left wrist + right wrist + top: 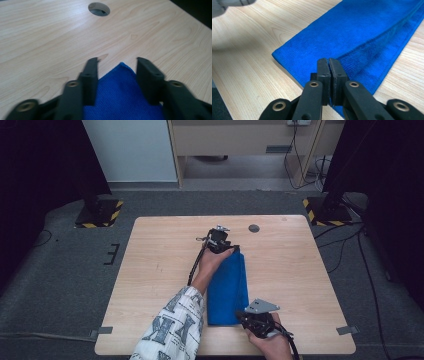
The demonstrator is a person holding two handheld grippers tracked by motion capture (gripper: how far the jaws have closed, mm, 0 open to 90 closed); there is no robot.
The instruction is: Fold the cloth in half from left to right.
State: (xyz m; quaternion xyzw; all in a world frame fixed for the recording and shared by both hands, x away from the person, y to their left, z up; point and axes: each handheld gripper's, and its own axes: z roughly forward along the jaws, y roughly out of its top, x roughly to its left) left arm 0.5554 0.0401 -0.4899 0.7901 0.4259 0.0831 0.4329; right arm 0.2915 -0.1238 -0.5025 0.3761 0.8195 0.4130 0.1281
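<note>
Our left gripper (117,65) has its fingers apart, freeing the cloth's (228,287) far corner; our right gripper's (329,62) fingers clamp the near edge, keeping the fold flat.

High view looks down over the table (160,245); both gripper views sit close above its blue cloth (352,32).

Wooden table (160,265) bears 1 folded blue cloth (227,290).

Looks like a lab/test rig; bare wood table (160,245) on grey carpet (60,270); hazard-taped stand bases (100,213); loose cables (345,245).
</note>
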